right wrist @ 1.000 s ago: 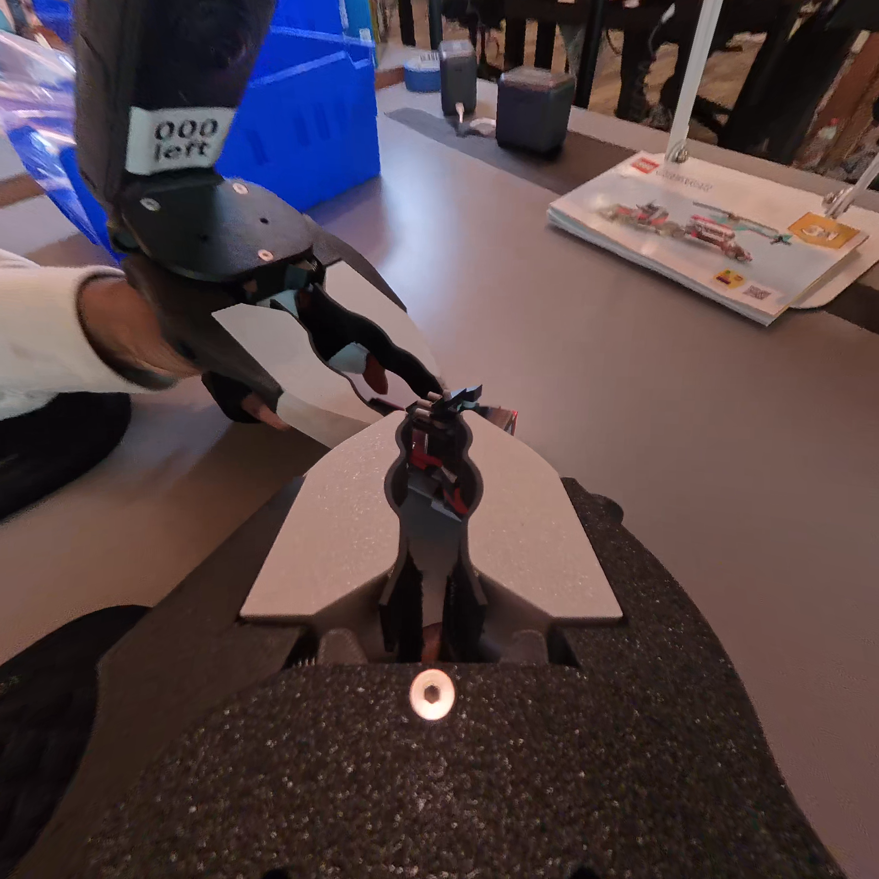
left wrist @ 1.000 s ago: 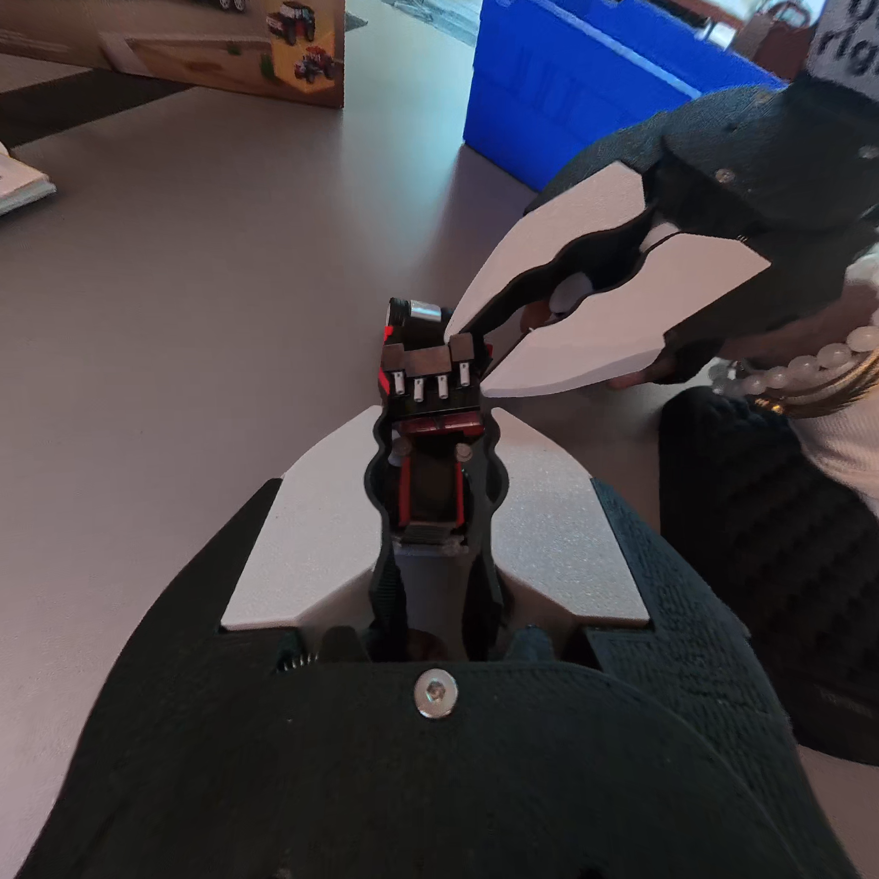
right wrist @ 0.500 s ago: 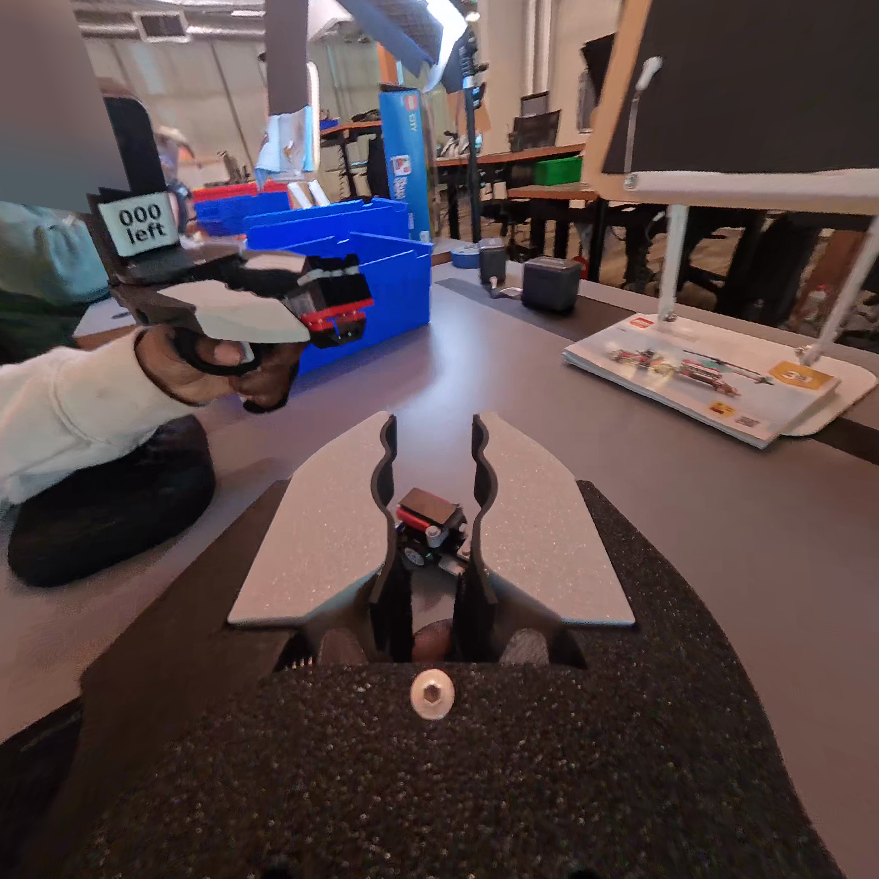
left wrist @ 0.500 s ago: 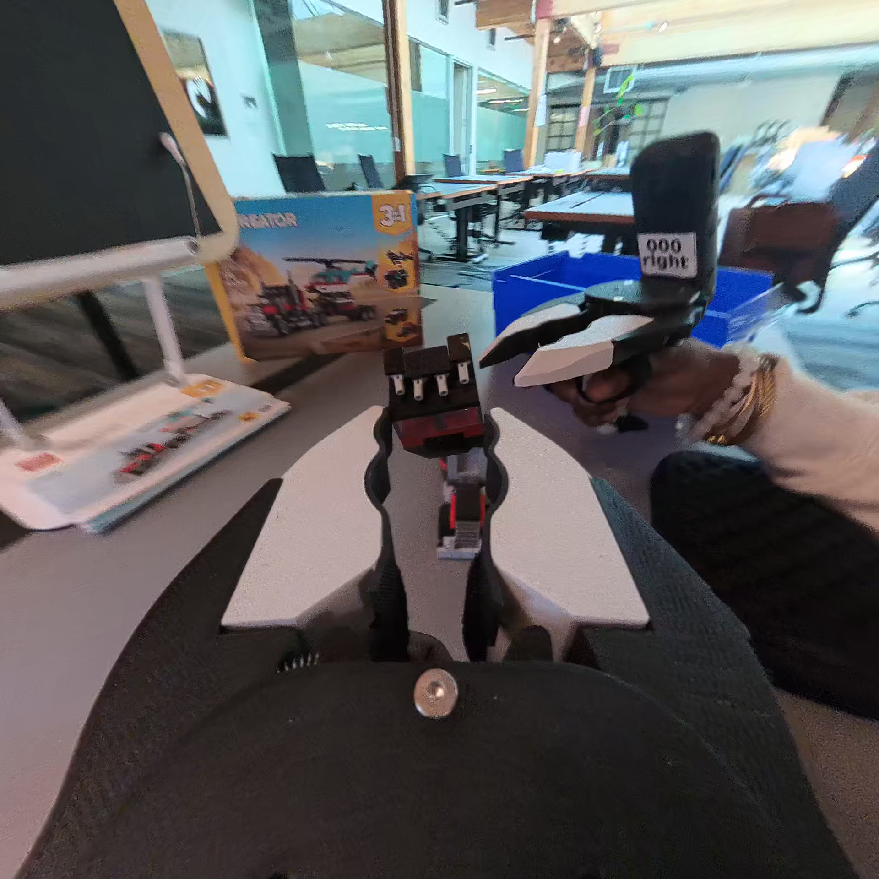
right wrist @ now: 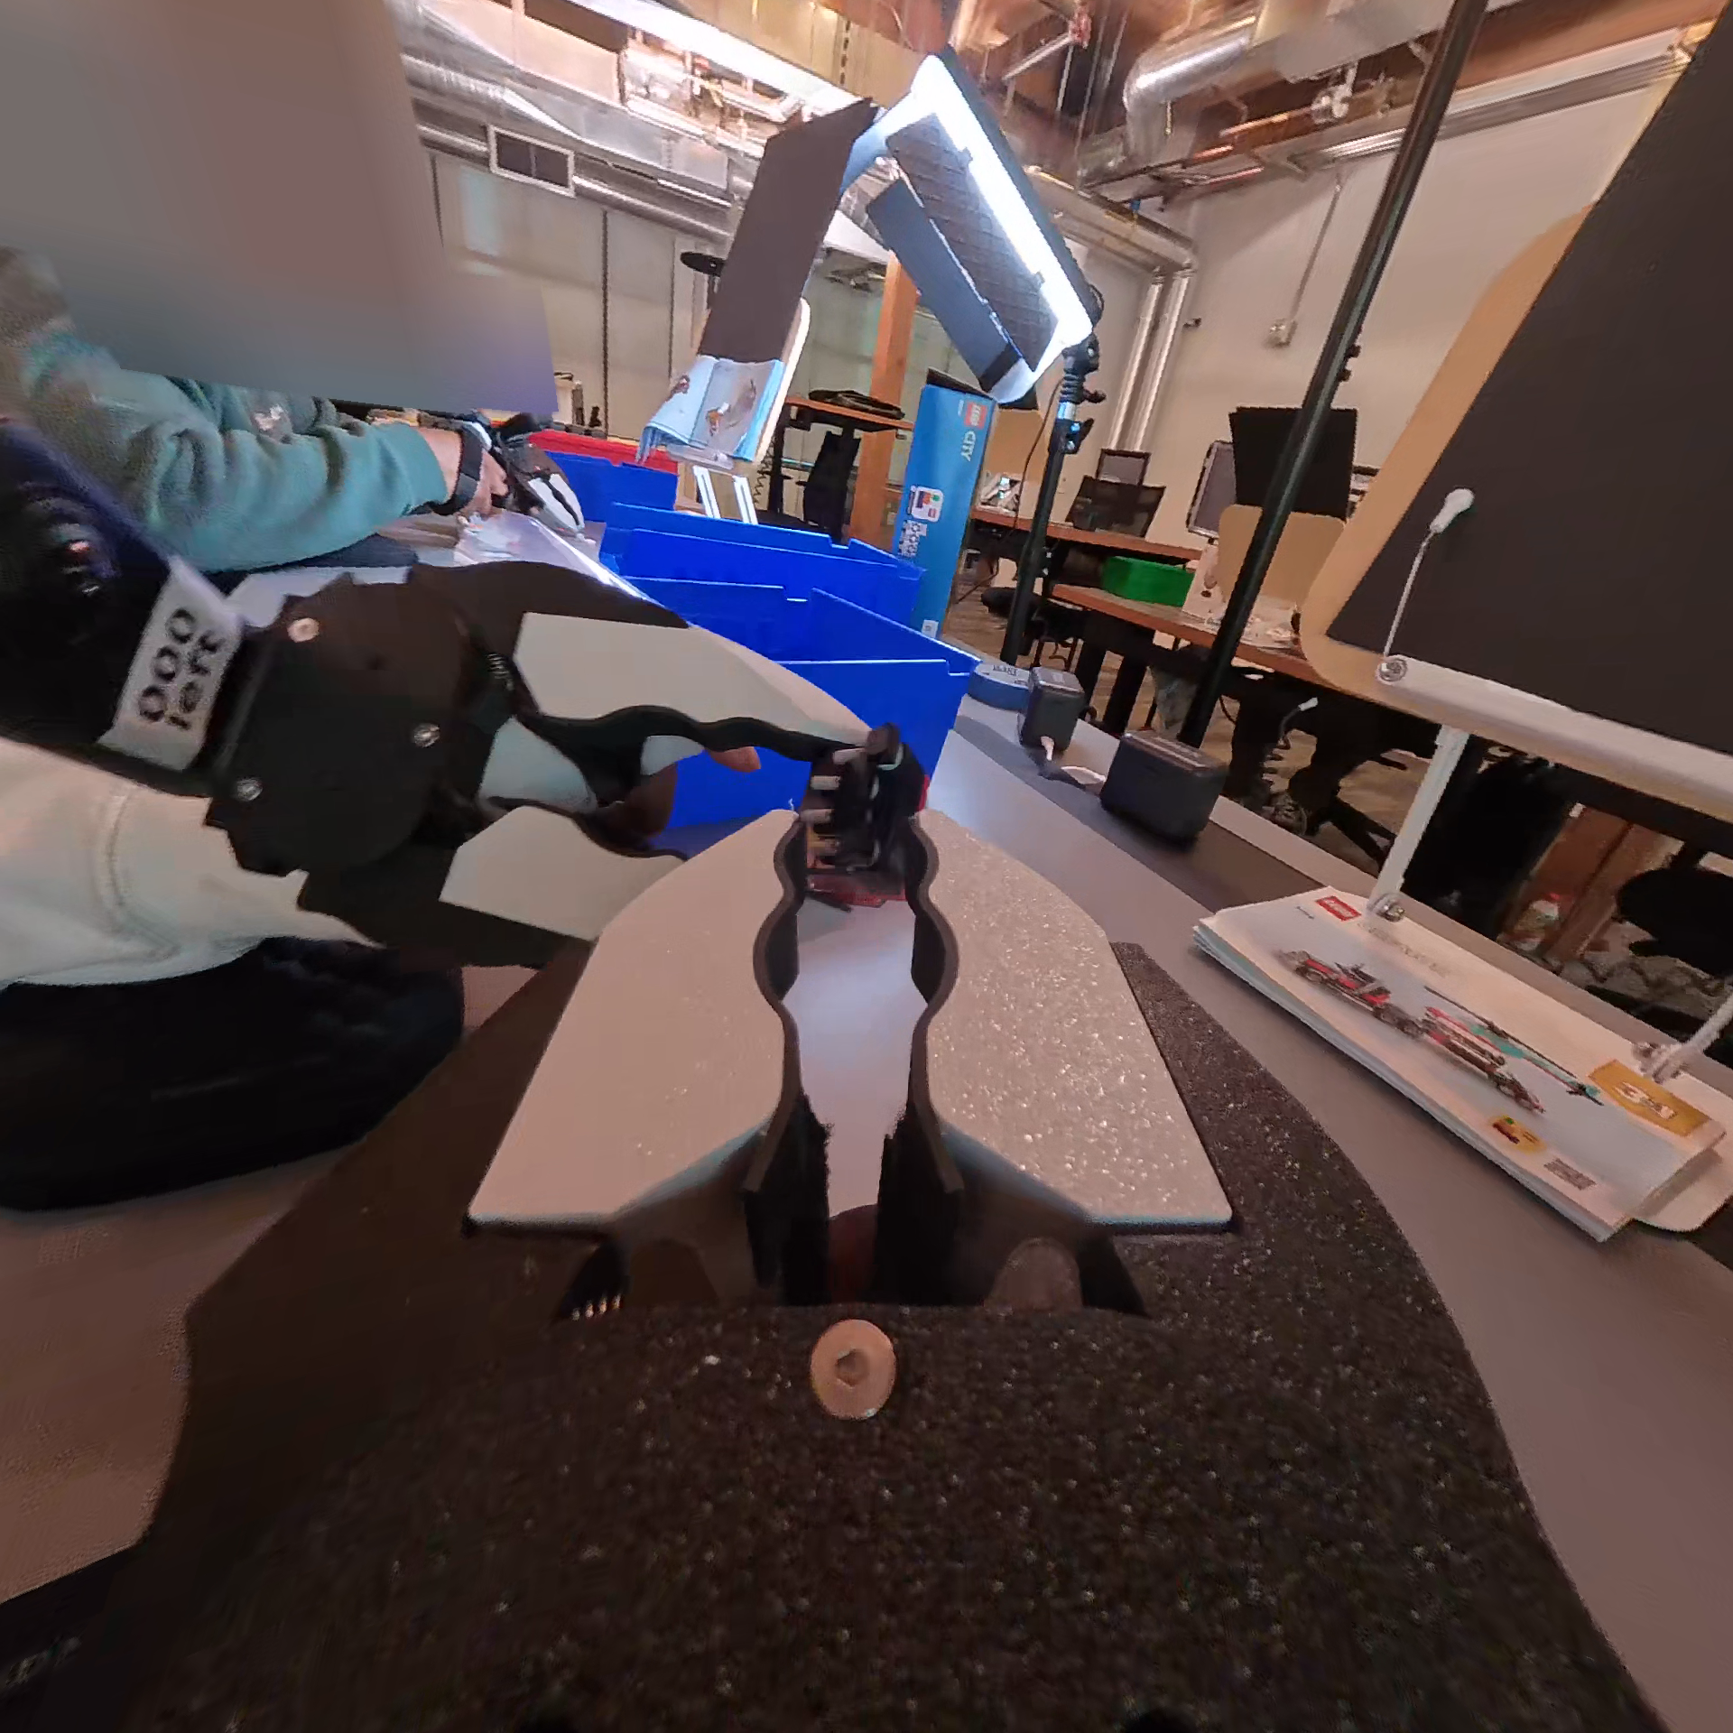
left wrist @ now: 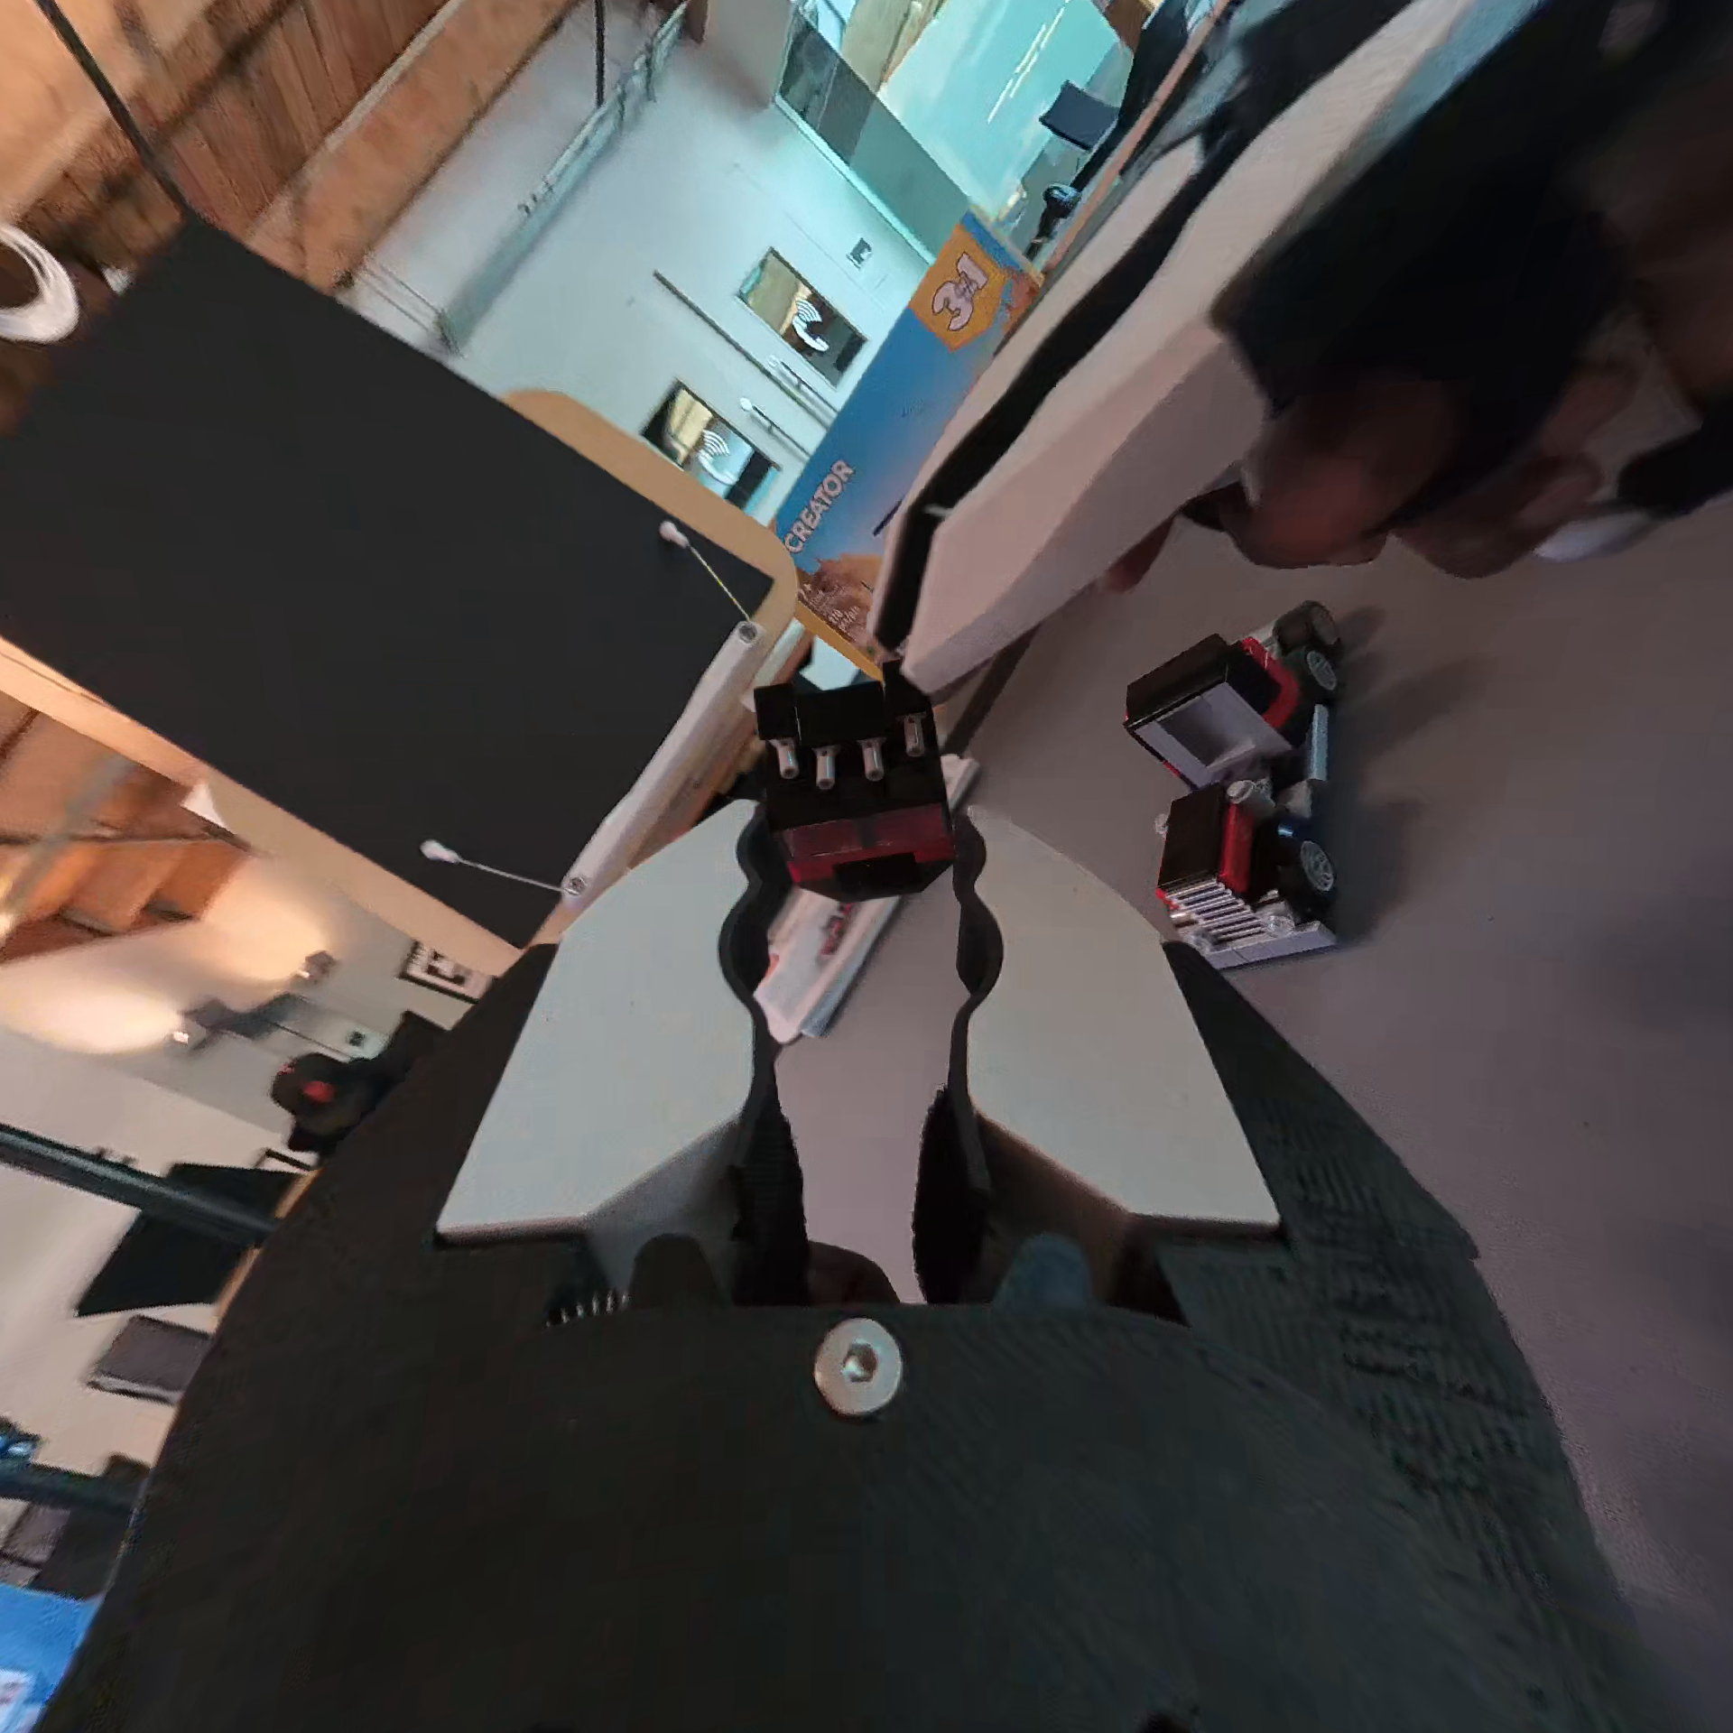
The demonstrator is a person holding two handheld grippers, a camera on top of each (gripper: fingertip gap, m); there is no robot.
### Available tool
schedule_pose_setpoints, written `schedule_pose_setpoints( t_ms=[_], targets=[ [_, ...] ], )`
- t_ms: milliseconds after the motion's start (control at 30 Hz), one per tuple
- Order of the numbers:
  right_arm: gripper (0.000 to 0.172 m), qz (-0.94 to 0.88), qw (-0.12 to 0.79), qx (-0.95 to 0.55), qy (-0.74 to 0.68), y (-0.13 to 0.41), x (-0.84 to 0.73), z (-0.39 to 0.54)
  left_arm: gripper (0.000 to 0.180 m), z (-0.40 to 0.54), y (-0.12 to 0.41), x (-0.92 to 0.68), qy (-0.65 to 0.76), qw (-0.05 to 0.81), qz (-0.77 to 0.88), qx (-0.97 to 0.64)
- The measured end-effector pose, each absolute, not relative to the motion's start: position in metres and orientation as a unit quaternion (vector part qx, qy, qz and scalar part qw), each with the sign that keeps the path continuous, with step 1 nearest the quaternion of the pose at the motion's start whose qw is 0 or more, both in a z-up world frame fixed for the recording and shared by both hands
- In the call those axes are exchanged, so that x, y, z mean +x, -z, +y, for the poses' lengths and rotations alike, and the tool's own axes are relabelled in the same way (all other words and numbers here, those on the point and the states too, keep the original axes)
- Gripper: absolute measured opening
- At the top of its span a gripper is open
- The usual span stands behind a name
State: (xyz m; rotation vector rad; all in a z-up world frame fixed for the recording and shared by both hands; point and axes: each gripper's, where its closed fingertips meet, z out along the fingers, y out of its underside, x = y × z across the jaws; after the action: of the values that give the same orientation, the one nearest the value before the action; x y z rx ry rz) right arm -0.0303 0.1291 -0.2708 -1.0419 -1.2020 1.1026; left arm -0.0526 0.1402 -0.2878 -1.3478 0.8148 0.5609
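On a grey table [right wrist: 1407,1360] in an open workshop, both grippers pinch one black-and-red brick piece [left wrist: 849,797]: the left gripper [left wrist: 853,844] from 6 o'clock, the right gripper [right wrist: 853,844] at its top. Opposed pulling could snap it apart or twist it free.

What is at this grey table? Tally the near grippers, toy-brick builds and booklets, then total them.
Grippers: 2 (left gripper, right gripper)
Toy-brick builds: 2 (block in the left gripper, truck)
Booklets: 1 (booklet)
Total: 5
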Motion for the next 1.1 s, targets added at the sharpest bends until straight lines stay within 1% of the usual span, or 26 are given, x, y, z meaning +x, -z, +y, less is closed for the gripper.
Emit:
schedule_pose_setpoints(
  t_ms=[100, 200, 333, 533, 567, 667, 700, 767, 800, 900, 967, 1100],
  targets=[
    [0.016, -0.514, 0.569, -0.447, -0.46, 0.272, -0.029, 0.131, 0.037, 0.139, 0.287, -0.046, -0.274, 0.67, 0.372, -0.581],
    [0.009, -0.529, 0.579, -0.446, -0.431, 0.275, -0.029, 0.132, 0.037, 0.139, 0.287, -0.048, -0.303, 0.663, 0.377, -0.571],
    [0.008, -0.551, 0.6, -0.438, -0.381, 0.279, -0.032, 0.132, 0.037, 0.14, 0.288, -0.049, -0.311, 0.658, 0.378, -0.572],
    [0.007, -0.558, 0.622, -0.415, -0.359, 0.273, -0.029, 0.128, 0.037, 0.138, 0.283, -0.046, -0.316, 0.673, 0.373, -0.555],
    [0.007, -0.561, 0.627, -0.407, -0.357, 0.271, -0.029, 0.127, 0.038, 0.137, 0.281, -0.045, -0.312, 0.68, 0.372, -0.55],
    [0.006, -0.572, 0.634, -0.388, -0.346, 0.271, -0.03, 0.121, 0.05, 0.135, 0.277, -0.041, -0.291, 0.695, 0.363, -0.548],
    [0.006, -0.577, 0.635, -0.38, -0.347, 0.27, -0.03, 0.118, 0.051, 0.135, 0.277, -0.041, -0.284, 0.695, 0.361, -0.552],
    [0.006, -0.584, 0.634, -0.368, -0.348, 0.271, -0.032, 0.112, 0.048, 0.136, 0.278, -0.043, -0.281, 0.693, 0.358, -0.559],
    [0.006, -0.584, 0.637, -0.365, -0.346, 0.27, -0.032, 0.111, 0.042, 0.136, 0.279, -0.043, -0.28, 0.692, 0.36, -0.56],
    [0.006, -0.585, 0.649, -0.353, -0.334, 0.267, -0.031, 0.109, 0.041, 0.134, 0.277, -0.042, -0.274, 0.696, 0.359, -0.558],
    [0.006, -0.594, 0.671, -0.339, -0.287, 0.267, -0.032, 0.11, 0.041, 0.134, 0.277, -0.042, -0.271, 0.693, 0.353, -0.567],
    [0.006, -0.614, 0.718, -0.294, -0.147, 0.268, -0.034, 0.109, 0.04, 0.136, 0.278, -0.047, -0.287, 0.682, 0.343, -0.579]
  ],
)
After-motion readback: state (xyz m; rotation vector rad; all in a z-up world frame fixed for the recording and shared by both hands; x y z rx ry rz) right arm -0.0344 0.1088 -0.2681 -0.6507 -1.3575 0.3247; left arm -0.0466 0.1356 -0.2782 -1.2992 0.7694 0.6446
